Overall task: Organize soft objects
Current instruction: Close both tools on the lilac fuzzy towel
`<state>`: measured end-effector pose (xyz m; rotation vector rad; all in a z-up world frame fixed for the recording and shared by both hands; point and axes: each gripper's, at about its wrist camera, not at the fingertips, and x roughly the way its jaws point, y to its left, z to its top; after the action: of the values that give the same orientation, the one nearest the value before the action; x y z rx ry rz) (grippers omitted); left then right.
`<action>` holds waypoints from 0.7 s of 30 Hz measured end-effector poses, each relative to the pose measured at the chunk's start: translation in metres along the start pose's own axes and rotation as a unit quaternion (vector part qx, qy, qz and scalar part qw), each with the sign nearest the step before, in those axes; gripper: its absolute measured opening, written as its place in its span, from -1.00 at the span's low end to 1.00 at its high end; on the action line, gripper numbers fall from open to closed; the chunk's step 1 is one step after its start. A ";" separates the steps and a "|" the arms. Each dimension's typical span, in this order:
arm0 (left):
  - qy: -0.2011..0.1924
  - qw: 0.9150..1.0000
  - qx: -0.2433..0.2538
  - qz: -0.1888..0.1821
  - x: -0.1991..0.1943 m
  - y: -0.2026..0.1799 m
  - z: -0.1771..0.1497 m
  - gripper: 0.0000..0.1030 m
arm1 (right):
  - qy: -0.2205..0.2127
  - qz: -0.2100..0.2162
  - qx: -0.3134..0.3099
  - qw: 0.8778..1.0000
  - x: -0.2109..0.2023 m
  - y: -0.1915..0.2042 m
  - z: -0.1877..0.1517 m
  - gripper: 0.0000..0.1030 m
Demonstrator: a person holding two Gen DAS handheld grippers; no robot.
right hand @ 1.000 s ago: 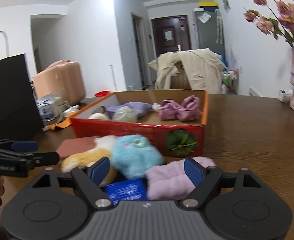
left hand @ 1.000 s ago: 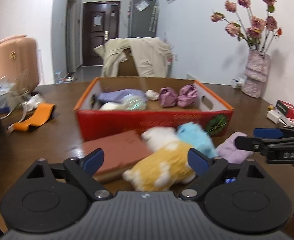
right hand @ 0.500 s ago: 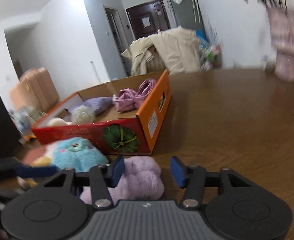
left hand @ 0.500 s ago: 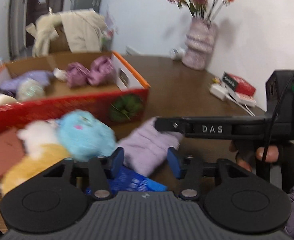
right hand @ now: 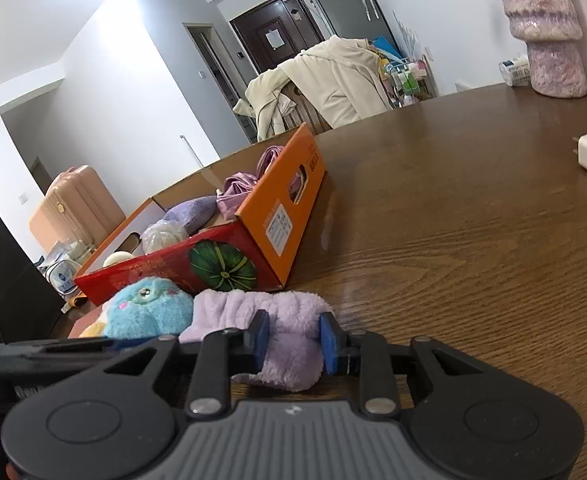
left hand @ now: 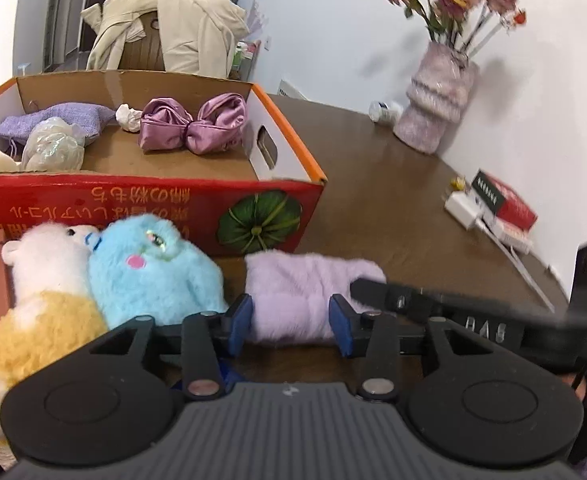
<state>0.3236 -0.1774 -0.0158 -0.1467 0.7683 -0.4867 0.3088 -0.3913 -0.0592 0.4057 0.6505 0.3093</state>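
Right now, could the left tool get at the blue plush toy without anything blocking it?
Probably yes. The blue plush toy lies just beside the left tool on the table, nothing covering it. But that tool's jaws, just closing, hold the lilac fluffy cloth and must release first.

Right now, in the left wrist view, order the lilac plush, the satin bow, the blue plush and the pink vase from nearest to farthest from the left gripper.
1. lilac plush: between the left gripper pads, on the table.
2. blue plush: just left, in front of the box.
3. satin bow: inside the box.
4. pink vase: far right, by the wall.
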 end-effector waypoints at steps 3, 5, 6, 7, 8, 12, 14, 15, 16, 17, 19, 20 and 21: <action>-0.005 1.000 -0.023 -0.013 0.003 0.005 0.005 -0.17 | 0.004 0.002 0.006 1.000 0.002 -0.002 -0.001 -0.38; -0.006 1.000 -0.024 -0.002 0.006 0.004 0.006 -0.17 | 0.004 0.004 0.011 1.000 0.002 -0.003 -0.002 -0.36; -0.006 1.000 -0.025 0.002 0.008 0.004 0.006 -0.21 | 0.004 0.005 0.012 1.000 0.002 -0.003 -0.002 -0.36; -0.006 1.000 -0.029 0.004 0.010 0.005 0.005 -0.24 | 0.004 0.005 0.012 1.000 0.002 -0.003 -0.002 -0.36; -0.007 0.999 -0.031 0.003 0.011 0.006 0.004 -0.27 | 0.003 0.006 0.011 1.000 0.002 -0.002 -0.002 -0.36; -0.012 1.000 -0.028 -0.008 0.011 0.009 0.000 -0.52 | 0.002 0.011 0.008 1.000 0.003 0.000 -0.004 -0.36; -0.016 0.999 -0.025 -0.012 0.010 0.008 -0.001 -0.62 | 0.003 0.011 0.006 1.000 0.002 0.001 -0.003 -0.36; -0.018 0.999 -0.025 -0.012 0.009 0.007 -0.001 -0.66 | 0.004 0.012 0.004 1.000 0.002 0.003 -0.003 -0.36; -0.022 0.999 -0.023 -0.015 0.006 0.005 -0.002 -0.68 | 0.003 0.012 0.001 1.000 0.001 0.004 -0.003 -0.36; -0.027 0.999 -0.020 -0.020 0.003 0.004 -0.003 -0.70 | 0.001 0.011 -0.005 1.000 0.001 0.006 -0.004 -0.38; -0.037 0.998 -0.016 -0.037 -0.006 0.000 -0.006 -0.71 | 0.001 0.006 -0.008 1.000 0.001 0.006 -0.004 -0.44; -0.041 0.998 -0.016 -0.042 -0.011 -0.001 -0.006 -0.72 | -0.002 0.005 -0.008 1.000 0.001 0.007 -0.004 -0.48; -0.046 0.998 -0.014 -0.046 -0.017 -0.003 -0.005 -0.72 | -0.005 0.006 -0.012 1.000 -0.001 0.008 -0.004 -0.50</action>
<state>0.3083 -0.1717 -0.0077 -0.2291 0.6803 -0.5537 0.3045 -0.3835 -0.0580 0.3892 0.6333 0.3265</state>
